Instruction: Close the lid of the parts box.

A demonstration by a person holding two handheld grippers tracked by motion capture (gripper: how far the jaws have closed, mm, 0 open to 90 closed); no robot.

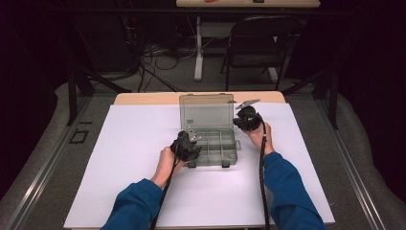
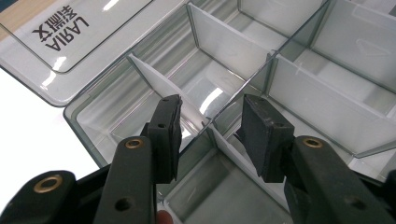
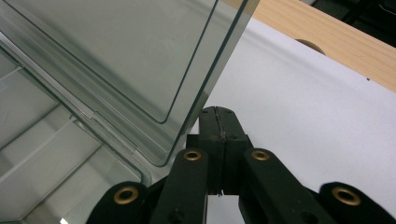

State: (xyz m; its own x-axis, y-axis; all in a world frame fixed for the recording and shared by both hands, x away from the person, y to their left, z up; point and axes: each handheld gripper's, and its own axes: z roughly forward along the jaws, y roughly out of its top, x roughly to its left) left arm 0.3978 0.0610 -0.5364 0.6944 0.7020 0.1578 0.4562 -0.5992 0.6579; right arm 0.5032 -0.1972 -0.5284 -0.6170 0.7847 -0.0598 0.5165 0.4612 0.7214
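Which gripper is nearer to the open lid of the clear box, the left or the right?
Right. The right gripper, jaws shut, sits beside the edge of the lid. The left gripper is over the box's compartments, farther from it.

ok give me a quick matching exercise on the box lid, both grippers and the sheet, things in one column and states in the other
Things:
1. lid
2. left gripper
3. right gripper
4. sheet

States:
A. jaws shut with nothing between them
B. white, covering the table
C. standing open, clear plastic
D. jaws apart over the box's dividers

Pairs: 1-C, 2-D, 3-A, 4-B
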